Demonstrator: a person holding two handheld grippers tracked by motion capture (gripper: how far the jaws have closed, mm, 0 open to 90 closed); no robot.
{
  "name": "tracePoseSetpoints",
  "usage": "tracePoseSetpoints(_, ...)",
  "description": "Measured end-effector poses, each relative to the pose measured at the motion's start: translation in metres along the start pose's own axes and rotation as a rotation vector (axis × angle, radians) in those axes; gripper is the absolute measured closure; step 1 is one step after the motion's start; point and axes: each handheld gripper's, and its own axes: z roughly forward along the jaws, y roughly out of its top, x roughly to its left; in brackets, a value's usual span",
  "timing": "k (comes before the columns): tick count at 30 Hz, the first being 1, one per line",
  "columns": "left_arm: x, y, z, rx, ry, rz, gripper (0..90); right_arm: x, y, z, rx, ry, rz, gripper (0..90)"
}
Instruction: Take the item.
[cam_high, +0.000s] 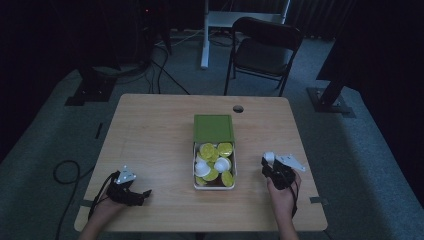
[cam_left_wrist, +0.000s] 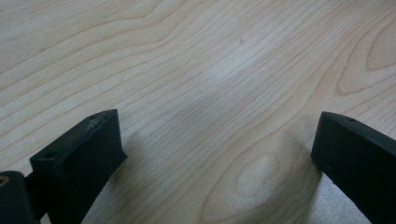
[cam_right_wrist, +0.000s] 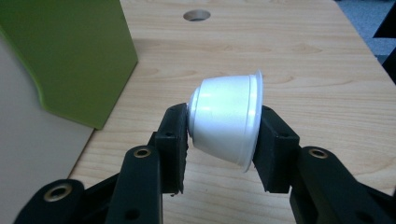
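Right gripper (cam_right_wrist: 223, 140) clamped a white capsule (cam_right_wrist: 226, 122) sideways, right of the green box (cam_high: 214, 150); left gripper (cam_left_wrist: 219, 154) sat released, empty, lower left.

High view: fixed above person's side, faces fwd & down over whole table (cam_high: 155, 130). Left gripper view: v. close, low over bare tabletop. Right gripper view: close, looks across table toward green box (cam_right_wrist: 70, 51), shared w/ high view
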Motion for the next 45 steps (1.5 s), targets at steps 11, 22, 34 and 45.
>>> tracePoseSetpoints(11, 0.000, 0.000, 0.000, 0.000, 0.000, 0.000, 2.1, -0.007, -0.005, 0.009, 0.030, 0.001, 0.008, 58.6)
tracePoseSetpoints(22, 0.000, 0.000, 0.000, -0.001, 0.003, -0.002, 2.1, -0.015, -0.012, 0.013, 0.065, -0.016, 0.011, 58.5)
tracePoseSetpoints(34, 0.000, 0.000, 0.000, -0.001, 0.003, -0.002, 2.1, -0.026, -0.020, 0.016, 0.099, -0.043, 0.015, 58.2)
tracePoseSetpoints(45, 0.000, 0.000, 0.000, -0.001, 0.003, -0.002, 2.1, -0.029, -0.024, 0.019, 0.128, -0.041, 0.021, 57.1)
